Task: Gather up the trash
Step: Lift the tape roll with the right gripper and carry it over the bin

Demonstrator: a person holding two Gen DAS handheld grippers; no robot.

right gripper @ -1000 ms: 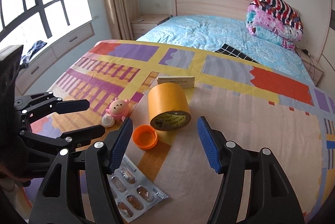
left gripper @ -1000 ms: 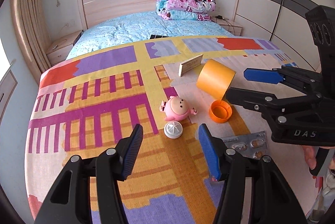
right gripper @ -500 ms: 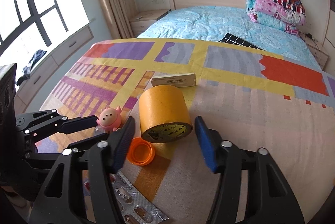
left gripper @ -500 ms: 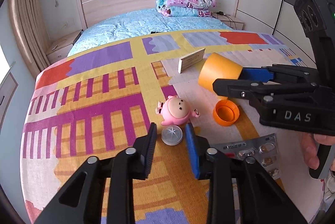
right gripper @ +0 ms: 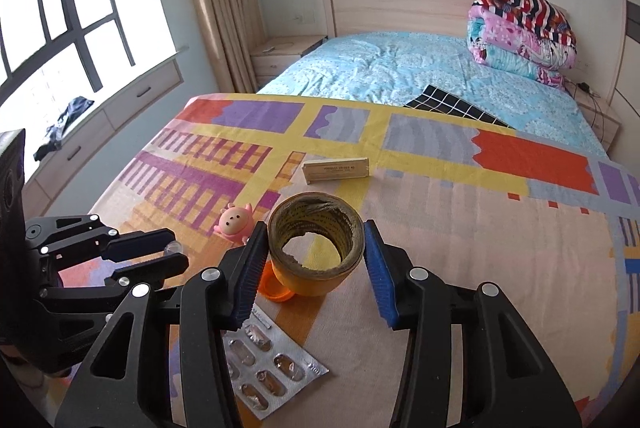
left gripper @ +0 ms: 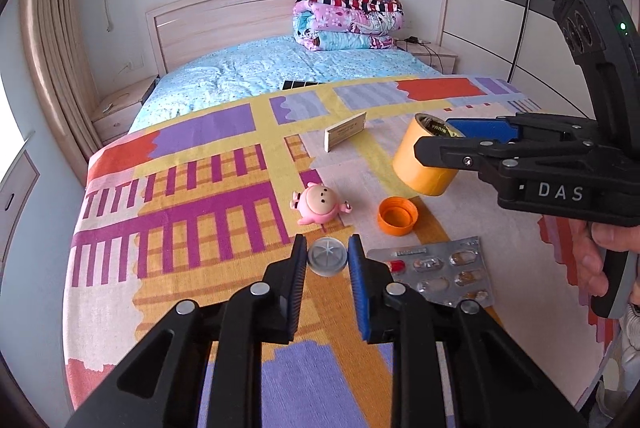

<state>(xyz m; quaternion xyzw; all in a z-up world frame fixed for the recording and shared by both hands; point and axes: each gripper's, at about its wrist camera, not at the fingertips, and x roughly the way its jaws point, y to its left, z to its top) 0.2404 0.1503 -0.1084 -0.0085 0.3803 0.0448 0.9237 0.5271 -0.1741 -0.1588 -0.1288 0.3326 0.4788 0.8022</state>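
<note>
My left gripper [left gripper: 327,260] is shut on a small clear plastic cap [left gripper: 327,257] just above the patterned blanket. My right gripper [right gripper: 315,248] is shut on an orange tape roll [right gripper: 316,248] and holds it tilted, core facing the camera; the roll also shows in the left wrist view [left gripper: 426,158]. An orange bottle cap [left gripper: 397,215] lies below the roll, partly hidden in the right wrist view [right gripper: 274,286]. A used blister pack [left gripper: 438,270] lies beside the left gripper and also shows in the right wrist view [right gripper: 266,362].
A pink toy figure [left gripper: 320,205] sits just beyond the clear cap. A small flat cardboard box [left gripper: 345,132] lies farther up the blanket [left gripper: 180,196]. Folded quilts [left gripper: 348,14] are stacked at the headboard. A nightstand [right gripper: 280,54] and window drawers are on the left.
My left gripper closed down onto the clear cap. My right gripper closed on the tape roll and lifted and tilted it off the blanket.
</note>
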